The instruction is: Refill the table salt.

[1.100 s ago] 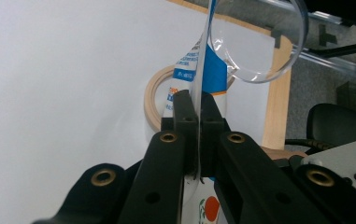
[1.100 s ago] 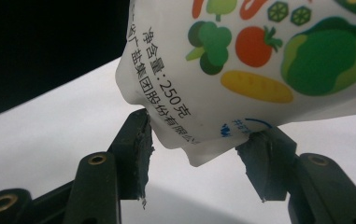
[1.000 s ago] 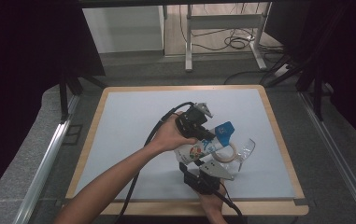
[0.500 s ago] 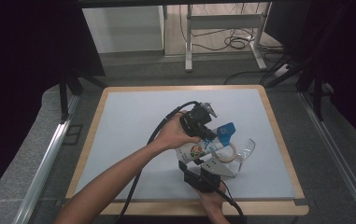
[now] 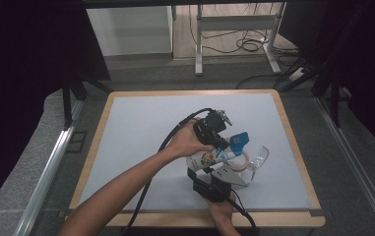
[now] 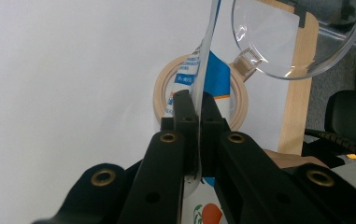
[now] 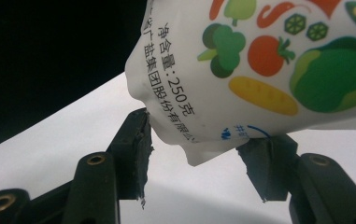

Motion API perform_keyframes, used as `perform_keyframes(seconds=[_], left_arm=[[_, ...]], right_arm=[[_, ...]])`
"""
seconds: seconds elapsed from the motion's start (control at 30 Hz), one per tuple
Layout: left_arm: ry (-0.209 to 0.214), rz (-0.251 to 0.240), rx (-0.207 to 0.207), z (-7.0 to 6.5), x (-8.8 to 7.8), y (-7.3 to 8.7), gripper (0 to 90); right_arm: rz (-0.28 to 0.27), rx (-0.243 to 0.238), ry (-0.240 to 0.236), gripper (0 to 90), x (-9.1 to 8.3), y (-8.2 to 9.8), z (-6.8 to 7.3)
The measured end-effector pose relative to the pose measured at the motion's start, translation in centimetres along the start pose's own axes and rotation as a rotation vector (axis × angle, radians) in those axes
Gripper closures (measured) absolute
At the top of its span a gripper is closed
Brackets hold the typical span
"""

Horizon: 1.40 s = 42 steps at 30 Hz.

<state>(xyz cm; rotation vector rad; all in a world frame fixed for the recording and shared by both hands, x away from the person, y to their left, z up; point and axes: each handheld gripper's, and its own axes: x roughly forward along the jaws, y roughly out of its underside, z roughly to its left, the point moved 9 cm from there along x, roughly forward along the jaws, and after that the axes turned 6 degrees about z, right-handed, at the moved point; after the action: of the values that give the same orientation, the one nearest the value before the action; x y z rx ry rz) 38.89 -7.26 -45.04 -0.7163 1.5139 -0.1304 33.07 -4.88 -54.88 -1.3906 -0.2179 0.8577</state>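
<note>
I am holding a soft printed pouch [image 5: 213,160] between both grippers, lifted just above the middle-right part of the white table [image 5: 136,132]. The left gripper [image 5: 223,142] is clenched flat on the pouch's thin top edge; in the left gripper view its jaws are pinching the blue-and-white seam [image 6: 199,93] with no gap showing. The right gripper [image 5: 214,181] is grasping the bottom of the pouch; in the right gripper view its jaws are pressing in on either side of the crumpled lower corner [image 7: 189,140], half closed around it.

Beneath the pouch a roll of tape [image 6: 164,91] is lying flat on the table, and a clear plastic scoop [image 6: 302,42] is sitting just beside it, toward the table's wooden edge [image 6: 299,93].

I am judging the pouch to be light to moderate in weight, limp and slick, with loose contents that are going to shift as I tilt it. The film is buckling where the right jaws press, so squeezing harder is likely to deform it, not secure it. The flat sealed seam is the stiffest place to take hold, and I am keeping the left grip there while the right supports the base, since a pull at the corner alone could let it slip out
</note>
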Motion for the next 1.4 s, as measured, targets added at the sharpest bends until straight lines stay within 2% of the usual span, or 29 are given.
perform_keyframes(seconds=[0.17, 0.6, 0.83, 1.13, 1.23, 1.4], left_arm=[[0.0, 0.007, 0.003, -0.1, 0.1, -0.2, 90.0], [0.0, 0.016, 0.001, 0.0, 0.5, -0.3, 90.0], [-0.013, 0.023, 0.0, 0.1, 0.3, -0.2, 90.0], [-0.022, 0.022, 0.003, -0.2, 0.1, -0.3, 90.0], [-0.037, 0.024, 0.002, -0.2, 0.0, -0.3, 90.0], [-0.048, 0.01, -0.002, -0.1, -0.5, -0.3, 90.0]], right_arm=[[-0.015, 0.01, -0.006, 46.4, -0.1, -0.4, 0.0], [-0.012, 0.026, -0.004, 46.6, 0.0, -1.1, 0.2], [-0.012, 0.009, -0.008, 47.4, 0.1, -1.2, 0.5], [-0.032, 0.02, -0.027, 46.7, 0.1, -1.6, 0.3], [-0.038, 0.019, -0.022, 46.2, 0.2, -1.4, 0.3], [-0.027, 0.038, -0.027, 43.5, 0.5, -1.2, 0.2]])
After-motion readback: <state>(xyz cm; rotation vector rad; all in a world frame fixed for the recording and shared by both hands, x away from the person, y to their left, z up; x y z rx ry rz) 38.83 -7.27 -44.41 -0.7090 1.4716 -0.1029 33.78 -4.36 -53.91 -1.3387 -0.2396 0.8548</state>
